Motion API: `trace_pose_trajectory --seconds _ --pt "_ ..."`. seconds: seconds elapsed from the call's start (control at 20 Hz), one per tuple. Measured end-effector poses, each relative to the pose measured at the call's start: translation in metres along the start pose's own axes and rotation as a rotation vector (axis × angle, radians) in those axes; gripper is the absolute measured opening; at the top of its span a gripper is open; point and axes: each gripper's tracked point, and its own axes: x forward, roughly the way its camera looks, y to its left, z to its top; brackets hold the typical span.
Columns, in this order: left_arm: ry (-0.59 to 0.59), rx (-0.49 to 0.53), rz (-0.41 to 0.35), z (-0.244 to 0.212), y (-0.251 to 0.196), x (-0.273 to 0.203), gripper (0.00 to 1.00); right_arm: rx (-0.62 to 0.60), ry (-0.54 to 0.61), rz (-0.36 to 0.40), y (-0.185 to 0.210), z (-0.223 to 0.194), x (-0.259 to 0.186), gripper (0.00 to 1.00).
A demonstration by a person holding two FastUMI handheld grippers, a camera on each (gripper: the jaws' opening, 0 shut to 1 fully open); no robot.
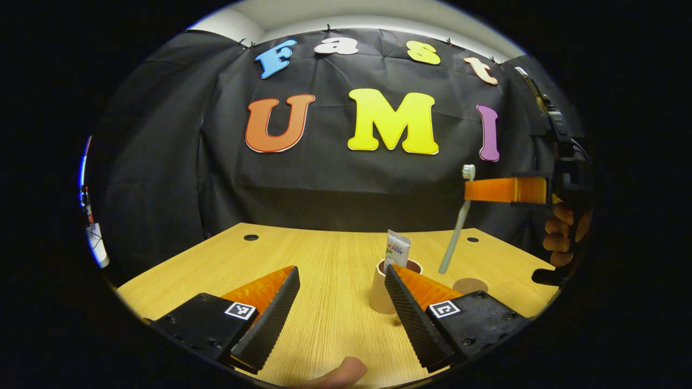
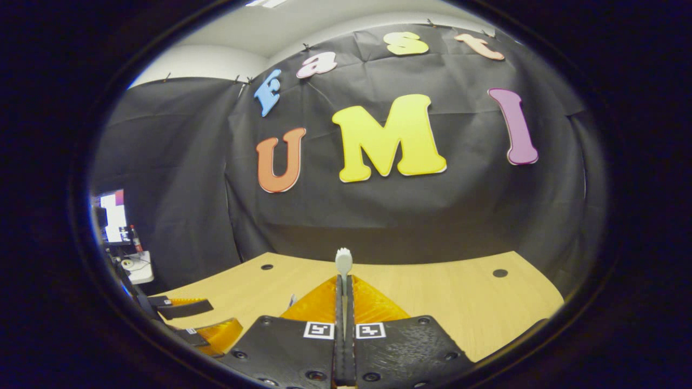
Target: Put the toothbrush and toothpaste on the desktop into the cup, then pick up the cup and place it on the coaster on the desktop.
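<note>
Spread wide and empty low over the pale wooden desktop (image 1: 324, 281): left gripper (image 1: 340, 302), just beside tan paper cup (image 1: 381, 294) already holding white toothpaste tube (image 1: 398, 249). Pinched near its bristle end by right gripper (image 2: 344, 302): slim, light, stiff, slippery pale-green plastic toothbrush (image 1: 457, 232), hanging above round brown coaster (image 1: 470, 285); light, tippy cup best gripped mid-wall.

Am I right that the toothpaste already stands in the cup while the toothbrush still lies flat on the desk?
Not quite. The toothpaste does stand in the cup, but the toothbrush is not on the desk: the right gripper holds it in the air, head up, near the cup. The left gripper view shows this.
</note>
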Motion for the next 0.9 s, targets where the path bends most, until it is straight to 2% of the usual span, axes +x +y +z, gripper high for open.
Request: trace_pose_trajectory --seconds 0.2,0.35,0.8,0.85,0.9 --pt "0.036 -0.041 0.005 -0.016 0.01 -0.007 1.0 -0.05 -0.011 0.027 0.029 0.007 0.024 0.0" --pt "0.04 -0.043 0.017 -0.019 0.017 -0.01 1.0 -0.081 0.019 0.041 0.044 -0.008 0.035 0.0" --pt "0.034 -0.032 -0.01 -0.018 0.005 -0.013 1.0 -0.098 0.019 0.057 0.054 -0.006 0.026 0.01" --pt "0.033 -0.032 -0.011 -0.017 0.003 -0.013 1.0 -0.106 0.024 0.07 0.057 -0.009 0.027 0.03" --pt "0.035 -0.032 -0.012 -0.018 0.003 -0.013 1.0 -0.123 0.024 0.066 0.056 -0.008 0.025 0.26"
